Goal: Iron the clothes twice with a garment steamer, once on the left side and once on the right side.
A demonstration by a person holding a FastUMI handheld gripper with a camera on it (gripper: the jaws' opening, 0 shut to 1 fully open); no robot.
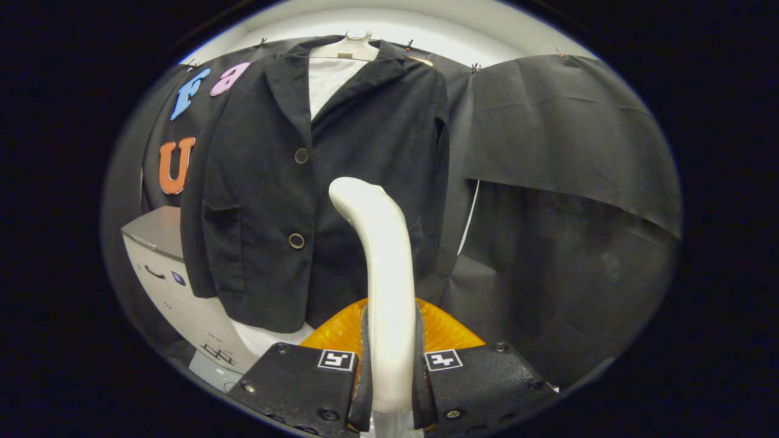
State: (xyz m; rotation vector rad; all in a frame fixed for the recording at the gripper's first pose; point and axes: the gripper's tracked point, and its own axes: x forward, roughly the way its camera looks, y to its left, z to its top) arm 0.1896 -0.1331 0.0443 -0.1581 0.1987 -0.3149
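Where the two fingers of the claw [389, 371] rise at the near end of the gripper view, we see them drawn in almost parallel, one pressing on each side of the pale handle of the garment steamer [380, 267]. The gap between them is no wider than the handle itself, so we read the claw as pinching the steamer, with both fingers [364, 365] in contact along its lower shaft. From the grip the handle stands upright and then curves over at its top toward the left, ending in a rounded head that lies in front of the jacket's lower front panel; we cannot tell whether the head touches the cloth or hangs just short of it. Behind the base of the handle, just beyond the fingers, we note an orange translucent part [444, 331] of ribbed appearance, partly hidden by the fingers.

The black jacket [261, 182] hangs from a white hanger [350, 48] at the upper edge of the booth's back wall, its lapels open over a white lining and two round buttons set down its front. The steamer head sits to the right of the lower button [296, 241]. Left of the jacket's hem and partly behind it we see a grey and white cabinet [161, 255]. To the right of the jacket, black cloth [566, 152] hangs in two overlapping sheets.
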